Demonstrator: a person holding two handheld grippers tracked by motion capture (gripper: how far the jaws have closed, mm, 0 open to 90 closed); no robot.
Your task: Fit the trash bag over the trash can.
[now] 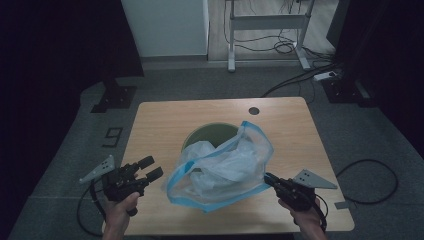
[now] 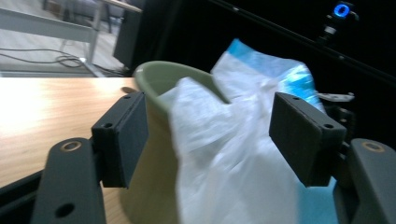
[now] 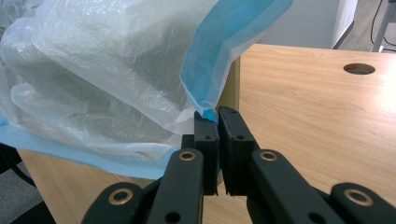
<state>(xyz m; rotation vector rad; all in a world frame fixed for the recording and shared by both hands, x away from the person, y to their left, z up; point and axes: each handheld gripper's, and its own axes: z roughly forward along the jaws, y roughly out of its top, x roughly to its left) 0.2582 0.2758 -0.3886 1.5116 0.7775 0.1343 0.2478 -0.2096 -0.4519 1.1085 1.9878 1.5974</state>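
A clear plastic bag (image 1: 225,167) with a blue rim drapes over and partly into a pale green bin (image 1: 207,134) at the middle of the wooden table (image 1: 160,120). My right gripper (image 1: 270,178) is shut on the bag's blue rim at its right front corner; in the right gripper view the jaws (image 3: 217,114) pinch that blue edge of the bag (image 3: 93,70). My left gripper (image 1: 151,167) stands open just left of the bag, apart from it. In the left gripper view its wide jaws (image 2: 210,135) frame the bin (image 2: 154,79) and the bag (image 2: 233,154) beyond.
A round cable hole (image 1: 254,110) sits near the table's far edge. On the floor behind are a white desk frame (image 1: 267,22), cables (image 1: 300,77) and a white cabinet (image 1: 165,27). A black stand base (image 1: 114,97) is at the left.
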